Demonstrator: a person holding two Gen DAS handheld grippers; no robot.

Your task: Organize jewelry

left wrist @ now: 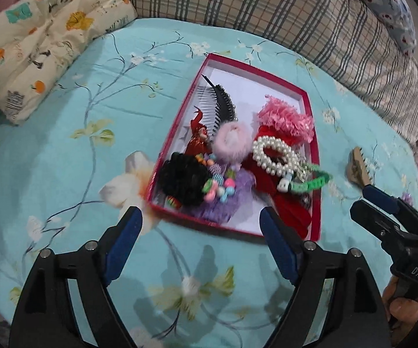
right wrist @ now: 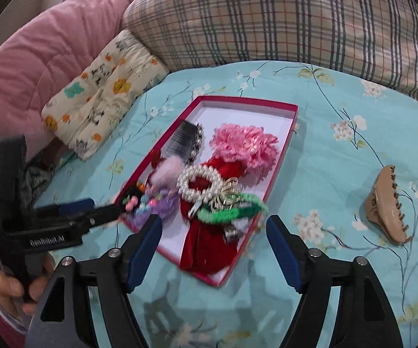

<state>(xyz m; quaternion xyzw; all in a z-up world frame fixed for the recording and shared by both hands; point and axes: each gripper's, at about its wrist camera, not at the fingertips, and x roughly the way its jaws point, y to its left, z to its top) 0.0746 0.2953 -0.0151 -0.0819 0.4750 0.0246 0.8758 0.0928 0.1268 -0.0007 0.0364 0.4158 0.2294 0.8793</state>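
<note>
The tan claw clip (right wrist: 386,206) lies alone on the bed (right wrist: 339,92), outside the red box (right wrist: 291,121), to the right of the right gripper (right wrist: 213,236), its long axis running near-to-far. Both grippers' fingers are spread and empty; the left gripper (left wrist: 200,230) faces the box, so the right is judged nearer.

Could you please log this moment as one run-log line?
left gripper open, empty | right gripper open, empty | tan claw clip outside red box
</note>
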